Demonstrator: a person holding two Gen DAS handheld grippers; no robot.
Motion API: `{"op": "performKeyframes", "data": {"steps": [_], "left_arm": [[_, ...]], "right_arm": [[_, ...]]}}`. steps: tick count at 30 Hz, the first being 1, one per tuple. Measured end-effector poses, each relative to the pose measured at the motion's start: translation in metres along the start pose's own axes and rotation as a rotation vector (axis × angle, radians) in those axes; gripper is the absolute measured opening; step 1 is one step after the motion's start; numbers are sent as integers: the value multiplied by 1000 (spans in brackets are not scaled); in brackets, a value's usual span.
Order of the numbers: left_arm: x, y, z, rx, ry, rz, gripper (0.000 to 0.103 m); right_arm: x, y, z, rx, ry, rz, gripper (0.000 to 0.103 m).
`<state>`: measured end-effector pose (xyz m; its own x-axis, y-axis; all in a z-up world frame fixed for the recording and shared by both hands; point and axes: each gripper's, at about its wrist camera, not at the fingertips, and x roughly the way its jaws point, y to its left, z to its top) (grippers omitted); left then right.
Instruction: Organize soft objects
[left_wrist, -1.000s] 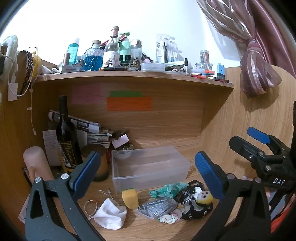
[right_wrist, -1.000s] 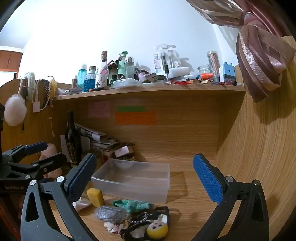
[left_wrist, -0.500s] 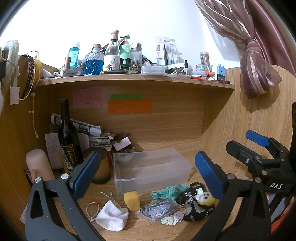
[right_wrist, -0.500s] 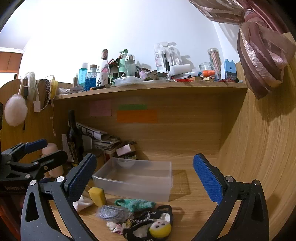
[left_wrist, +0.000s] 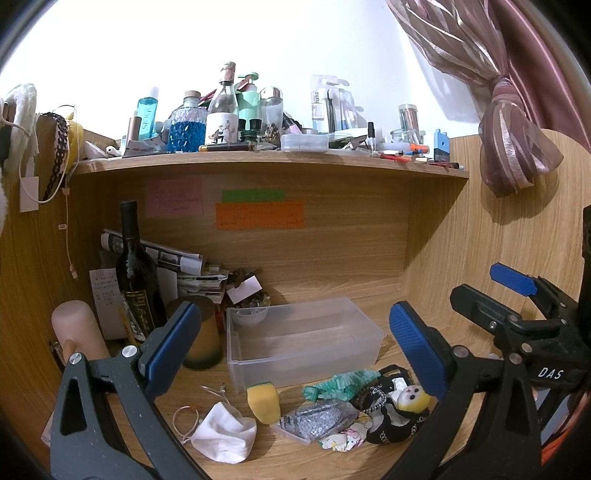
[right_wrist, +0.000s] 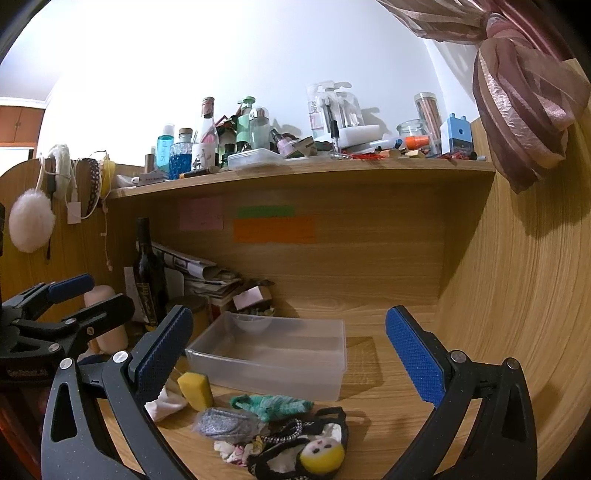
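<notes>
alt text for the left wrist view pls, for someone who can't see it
The open, empty left claw frames a clear plastic bin on a wooden desk, with soft items lying loose in front of it: a white face mask, yellow sponge, green cloth and a black-and-yellow plush toy. The right claw juts in from the right; a cluttered shelf sits above.

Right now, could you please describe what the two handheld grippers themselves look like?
Both match: the left gripper and right gripper have dark grey speckled plastic arms with triangular cut-outs, silver rivets, and blue textured pads on the fingertips. Seen from the left camera, the right gripper's body bears white "DAS" lettering. No cables or sleeves show.
</notes>
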<state>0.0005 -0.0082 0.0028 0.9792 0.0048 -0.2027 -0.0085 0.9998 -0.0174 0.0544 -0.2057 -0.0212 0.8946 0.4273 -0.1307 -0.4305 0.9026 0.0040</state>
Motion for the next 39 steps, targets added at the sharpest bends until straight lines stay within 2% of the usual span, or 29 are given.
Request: {"op": "performKeyframes", "data": {"steps": [39], "left_arm": [[8, 1, 1, 1, 3, 0, 103]], "right_arm": [[3, -2, -1, 11, 4, -2, 103]]}}
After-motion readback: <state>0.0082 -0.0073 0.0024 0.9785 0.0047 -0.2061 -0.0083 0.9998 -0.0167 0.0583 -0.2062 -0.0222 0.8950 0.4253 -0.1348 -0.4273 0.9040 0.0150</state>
